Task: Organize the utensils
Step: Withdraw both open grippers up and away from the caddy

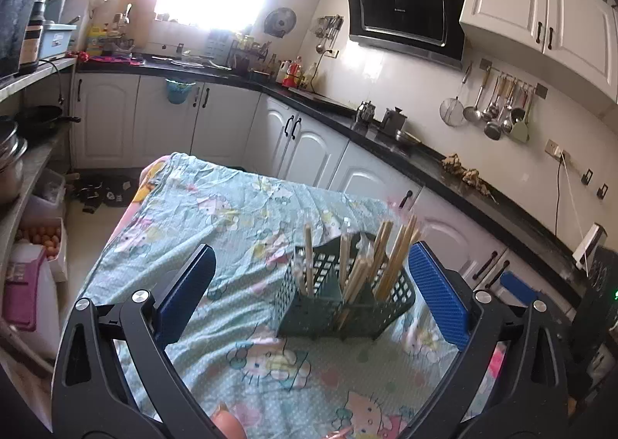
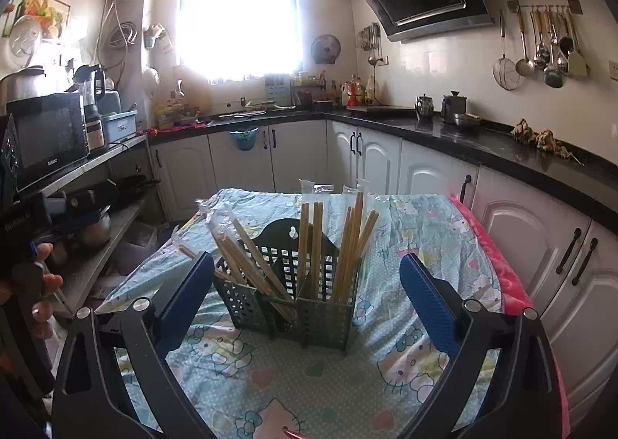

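A dark green slotted utensil caddy [image 1: 343,307] [image 2: 305,307] stands upright on the table's cartoon-print cloth [image 1: 216,215] [image 2: 421,222]. Several wrapped wooden chopsticks [image 1: 390,261] [image 2: 347,242] stand in its compartments. My left gripper [image 1: 309,284] is open and empty, with the caddy just ahead, nearer its right finger. My right gripper [image 2: 305,296] is open and empty, its fingers either side of the caddy and not touching it. The other gripper shows at the left edge of the right wrist view [image 2: 42,215].
White cabinets under a black counter [image 1: 386,137] [image 2: 463,137] run along the back and right of the table. A shelf with a microwave [image 2: 46,137] and pans stands at left. Ladles hang on the wall [image 2: 548,48]. A range hood [image 1: 405,10] is above.
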Tool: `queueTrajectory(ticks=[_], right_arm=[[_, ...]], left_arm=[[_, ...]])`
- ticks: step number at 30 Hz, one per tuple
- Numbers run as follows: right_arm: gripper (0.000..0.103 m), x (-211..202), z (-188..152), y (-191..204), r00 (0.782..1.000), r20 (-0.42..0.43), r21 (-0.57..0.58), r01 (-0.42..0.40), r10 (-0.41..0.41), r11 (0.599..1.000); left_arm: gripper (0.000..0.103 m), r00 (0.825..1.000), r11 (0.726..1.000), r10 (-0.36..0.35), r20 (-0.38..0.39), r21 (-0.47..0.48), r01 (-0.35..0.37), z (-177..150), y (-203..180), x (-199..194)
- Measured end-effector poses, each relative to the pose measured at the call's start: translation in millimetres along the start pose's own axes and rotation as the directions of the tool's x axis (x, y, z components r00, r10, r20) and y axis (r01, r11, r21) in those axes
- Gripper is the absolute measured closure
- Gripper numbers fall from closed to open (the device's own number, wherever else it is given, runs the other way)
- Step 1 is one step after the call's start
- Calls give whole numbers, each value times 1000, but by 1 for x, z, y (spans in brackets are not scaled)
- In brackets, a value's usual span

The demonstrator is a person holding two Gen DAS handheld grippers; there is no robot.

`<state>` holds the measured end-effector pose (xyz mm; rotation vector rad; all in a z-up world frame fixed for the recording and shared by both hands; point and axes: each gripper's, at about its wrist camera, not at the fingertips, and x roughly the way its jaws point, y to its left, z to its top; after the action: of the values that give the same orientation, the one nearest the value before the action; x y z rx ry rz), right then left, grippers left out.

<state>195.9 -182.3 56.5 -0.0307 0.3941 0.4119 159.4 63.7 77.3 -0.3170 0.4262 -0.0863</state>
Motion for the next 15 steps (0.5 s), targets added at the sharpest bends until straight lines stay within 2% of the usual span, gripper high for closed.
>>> queueTrajectory(ticks=[6,15], right_arm=[[7,-15,-13,7,1000,-2,-24,-4,3,1000],[7,-19,-52,11,999,-49,-55,21,-23,998]], left_arm=[[11,999,999,20,-34,39,-19,-21,-5,-5],[11,993,995,64,-100,80,-56,-58,-3,-7]])
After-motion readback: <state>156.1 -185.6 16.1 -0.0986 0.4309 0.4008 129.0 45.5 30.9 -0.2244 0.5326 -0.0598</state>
